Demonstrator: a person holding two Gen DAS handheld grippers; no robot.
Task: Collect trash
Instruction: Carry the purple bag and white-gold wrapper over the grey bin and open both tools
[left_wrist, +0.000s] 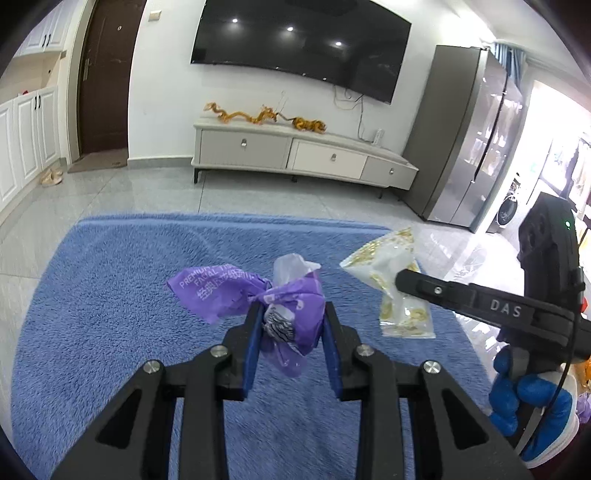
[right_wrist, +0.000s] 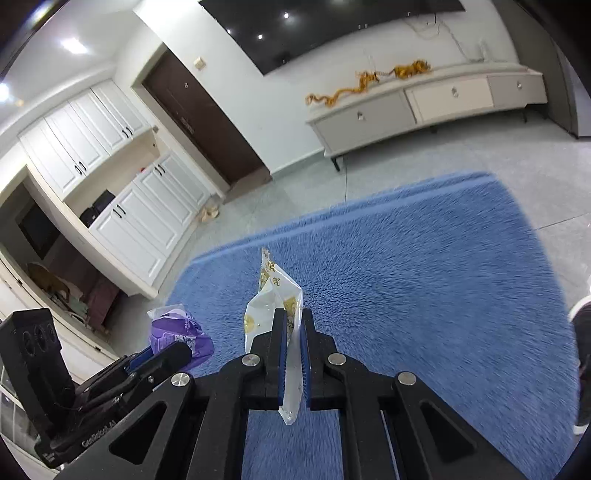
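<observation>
A crumpled purple tissue wrapper (left_wrist: 236, 295) with white print hangs above the blue rug (left_wrist: 110, 314), and my left gripper (left_wrist: 291, 314) is shut on it. In the right wrist view the same purple wrapper (right_wrist: 177, 328) shows at the lower left, past the left gripper (right_wrist: 162, 356). My right gripper (right_wrist: 294, 317) is shut on a white and gold snack wrapper (right_wrist: 273, 295), which stands up thin between the blue pads. That snack wrapper (left_wrist: 384, 266) also shows in the left wrist view, with the right gripper (left_wrist: 400, 278) reaching in from the right, held by a blue-gloved hand (left_wrist: 532, 402).
The blue rug (right_wrist: 406, 277) lies on a grey tiled floor (left_wrist: 258, 192). A low TV cabinet (left_wrist: 303, 151) stands against the far wall under a TV (left_wrist: 303, 44). A grey fridge (left_wrist: 469, 136) is at the right, white cupboards (right_wrist: 122, 206) and a dark door (left_wrist: 107, 81) at the left. A shoe (right_wrist: 583, 354) shows at the right edge.
</observation>
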